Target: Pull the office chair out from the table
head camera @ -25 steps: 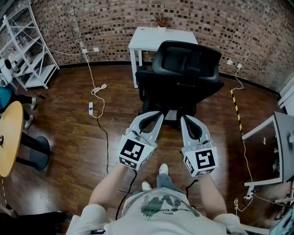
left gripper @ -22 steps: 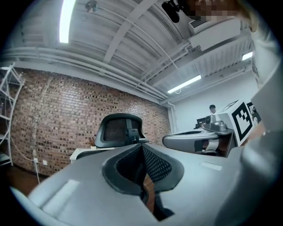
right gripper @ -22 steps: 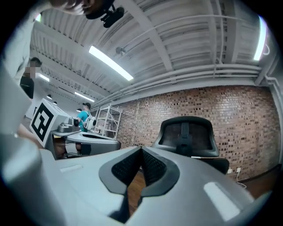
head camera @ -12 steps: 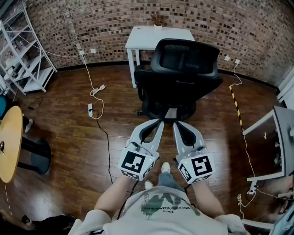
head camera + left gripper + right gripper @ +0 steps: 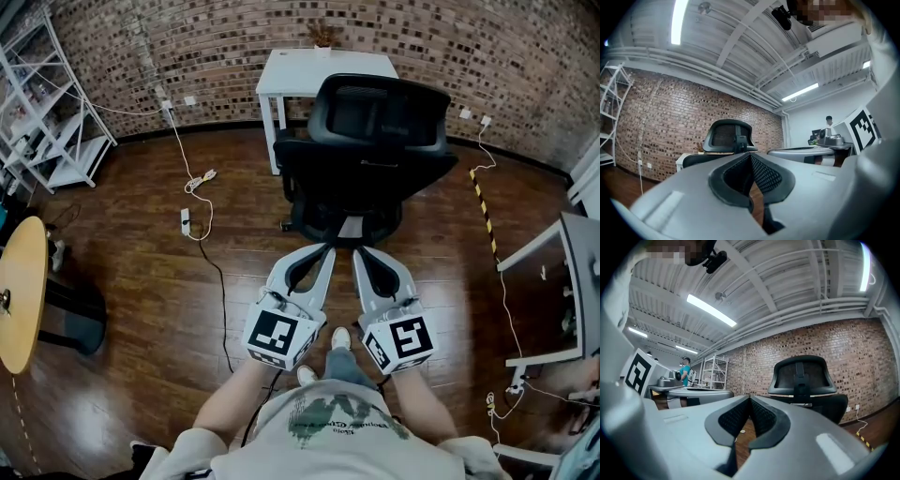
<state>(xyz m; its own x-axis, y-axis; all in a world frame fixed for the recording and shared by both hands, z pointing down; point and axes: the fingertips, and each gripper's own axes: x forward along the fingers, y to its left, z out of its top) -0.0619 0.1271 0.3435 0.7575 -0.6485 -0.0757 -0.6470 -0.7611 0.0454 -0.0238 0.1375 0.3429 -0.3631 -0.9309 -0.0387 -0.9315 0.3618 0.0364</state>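
Office chair (image 5: 361, 159): black, with a mesh back and headrest. It stands on the wood floor (image 5: 141, 244), its back turned toward us. Its far side overlaps the near edge of the white table (image 5: 323, 67), so the seat sits close against the table and not clear of it. We cannot make out the wheels under the seat.

Left gripper (image 5: 327, 249): it points level at the chair's base from the near side and stops short of it, with no contact. The jaws are together and nothing is between the pads.

Right gripper (image 5: 356, 251): just beside the left one and aimed the same way, also clear of the chair. Its jaws are pressed together too, and empty.

Both marker cubes face up at us, above the person's shoes (image 5: 339, 339).

Surroundings:
- A brick wall (image 5: 187, 42) runs along the far side behind the table.
- A white shelf rack (image 5: 52, 103) stands far left.
- A round wooden tabletop (image 5: 19, 291) is at the left edge.
- A power strip (image 5: 186, 221) with its cable lies on the floor left of the chair.
- A yellow-black tape strip (image 5: 483, 211) lies right of the chair.
- A grey desk (image 5: 567, 281) is at the right edge.
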